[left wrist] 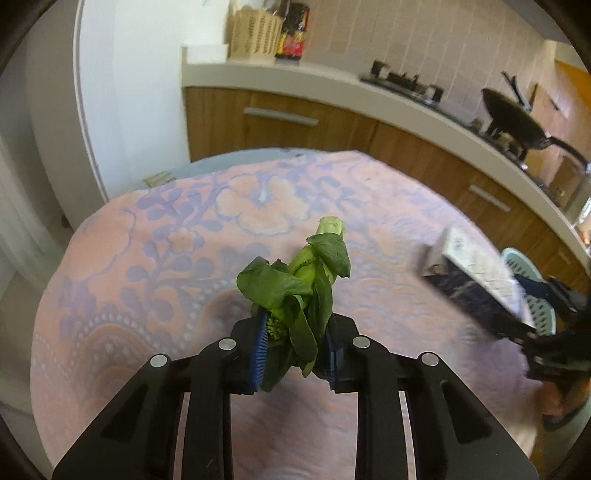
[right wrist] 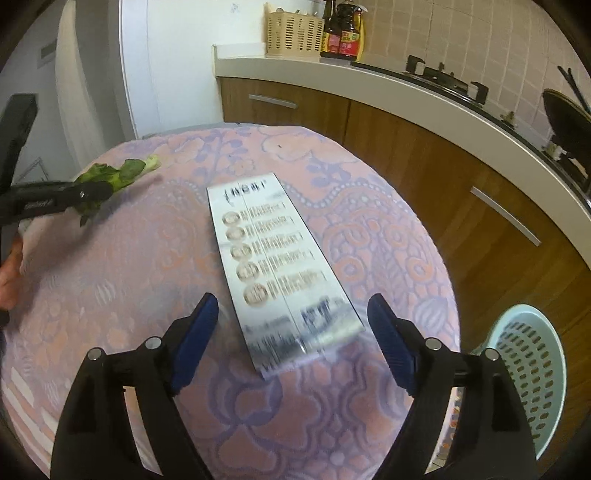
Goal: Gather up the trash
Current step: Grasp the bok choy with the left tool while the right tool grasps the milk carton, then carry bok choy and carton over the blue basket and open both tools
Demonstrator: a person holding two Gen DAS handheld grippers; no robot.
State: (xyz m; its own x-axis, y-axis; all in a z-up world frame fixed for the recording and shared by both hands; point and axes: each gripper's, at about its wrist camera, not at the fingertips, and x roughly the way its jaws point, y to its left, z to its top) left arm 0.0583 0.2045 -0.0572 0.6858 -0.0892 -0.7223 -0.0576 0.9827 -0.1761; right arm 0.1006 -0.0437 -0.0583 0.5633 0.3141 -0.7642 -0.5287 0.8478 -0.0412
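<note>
L claw (left wrist: 295, 354) clenched on limp leafy stalk (left wrist: 306, 280); R claw (right wrist: 291, 339) released, straddling flat glossy box (right wrist: 273, 266).

A wilted green leafy vegetable stalk (right wrist: 118, 175) lies left of the long white printed cardboard box (right wrist: 277, 266) on the pink-and-purple floral tablecloth (right wrist: 129, 266); a pale perforated plastic basket (right wrist: 532, 369) stands lower right.

the left black two-finger gripper with blue pads (left wrist: 295, 347) is pinched nearly closed, angled downward. the right black blue-padded gripper (right wrist: 291, 332) stands wide apart.

I can't read any text here: the print on the long white cardboard box (right wrist: 277, 266) is blurred, and the red labels on the dark sauce bottles (right wrist: 341, 33) are too small.
</note>
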